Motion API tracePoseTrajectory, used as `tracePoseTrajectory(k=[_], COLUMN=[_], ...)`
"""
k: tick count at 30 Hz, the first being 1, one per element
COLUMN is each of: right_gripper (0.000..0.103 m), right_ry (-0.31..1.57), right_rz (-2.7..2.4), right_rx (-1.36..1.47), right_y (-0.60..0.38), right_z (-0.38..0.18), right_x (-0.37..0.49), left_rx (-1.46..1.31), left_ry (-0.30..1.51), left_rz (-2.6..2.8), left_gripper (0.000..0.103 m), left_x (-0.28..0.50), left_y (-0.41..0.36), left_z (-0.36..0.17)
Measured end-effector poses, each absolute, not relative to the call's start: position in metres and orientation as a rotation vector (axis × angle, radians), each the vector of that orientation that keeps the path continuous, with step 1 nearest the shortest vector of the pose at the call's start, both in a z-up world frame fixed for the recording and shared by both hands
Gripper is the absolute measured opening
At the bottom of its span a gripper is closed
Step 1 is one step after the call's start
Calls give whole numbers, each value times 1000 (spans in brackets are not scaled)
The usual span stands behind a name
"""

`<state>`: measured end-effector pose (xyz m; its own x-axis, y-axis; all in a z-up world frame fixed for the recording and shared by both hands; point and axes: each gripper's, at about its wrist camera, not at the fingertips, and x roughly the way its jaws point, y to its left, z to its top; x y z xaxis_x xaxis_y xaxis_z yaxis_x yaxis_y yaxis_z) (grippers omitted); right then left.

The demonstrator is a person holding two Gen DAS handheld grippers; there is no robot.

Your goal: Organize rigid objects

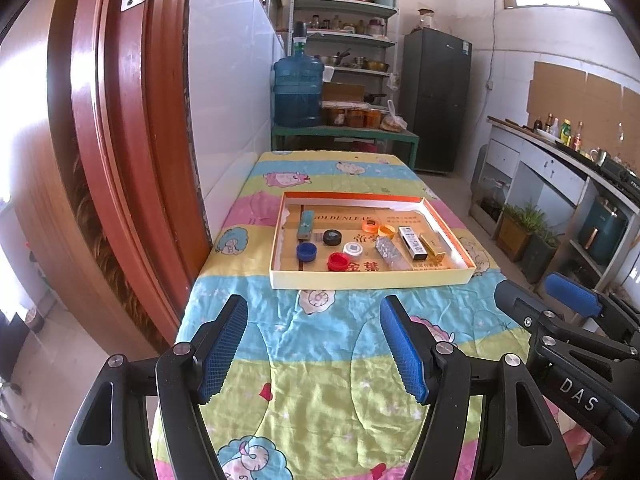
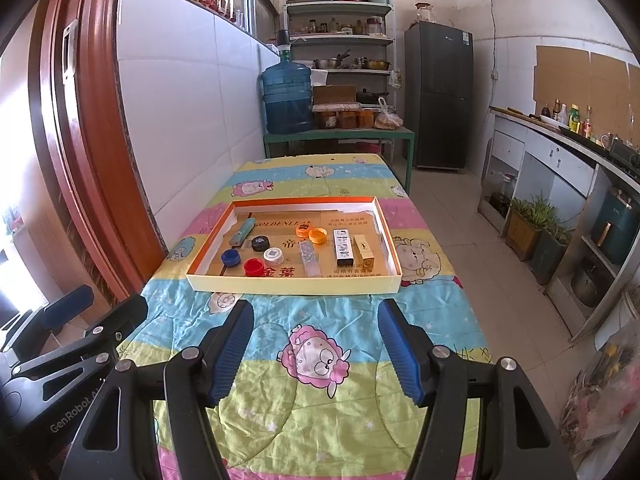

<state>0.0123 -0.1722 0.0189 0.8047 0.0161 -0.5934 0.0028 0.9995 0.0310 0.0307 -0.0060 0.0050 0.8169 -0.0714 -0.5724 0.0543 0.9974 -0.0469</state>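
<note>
In the shallow cardboard box lid near the middle of the table sat all the small rigid items, already grouped by kind, which suggested sorting was done or nearly so. Caps clustered at left: blue cap, red cap, black cap, white cap, with two orange caps just behind. Small boxes lay side by side at right: white-and-black box and gold box, a clear blister strip beside them. A teal flat case lay angled by the left wall. The lid rested on a cartoon-sheep quilt.

Left gripper and right gripper hovered over bare quilt short of the lid, both jaws spread wide, holding nothing, touching nothing. Probably parked between picks or at rest.
</note>
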Motion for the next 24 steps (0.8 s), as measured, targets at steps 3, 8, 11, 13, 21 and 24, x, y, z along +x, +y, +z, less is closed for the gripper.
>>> tracePoseTrajectory(k=[3, 8, 11, 13, 21, 24], right_gripper=[64, 64, 64, 64, 64, 64], right_ry=[636, 641, 641, 641, 644, 645], right_rz=[8, 9, 9, 10, 12, 14], right_rx=[30, 32, 31, 31, 32, 33], right_y=[-172, -171, -171, -171, -171, -171], right_z=[18, 16, 16, 16, 16, 16], right_x=[12, 13, 13, 13, 13, 13], left_rx=[-27, -26, -26, -27, -26, -25], left_ry=[612, 615, 617, 618, 621, 623], left_rz=[-66, -65, -65, -65, -65, -65], left_gripper=[70, 71, 71, 71, 70, 71], left_x=[31, 31, 30, 30, 30, 30], left_y=[-7, -7, -8, -8, -8, -9], left_z=[6, 3, 2, 1, 0, -1])
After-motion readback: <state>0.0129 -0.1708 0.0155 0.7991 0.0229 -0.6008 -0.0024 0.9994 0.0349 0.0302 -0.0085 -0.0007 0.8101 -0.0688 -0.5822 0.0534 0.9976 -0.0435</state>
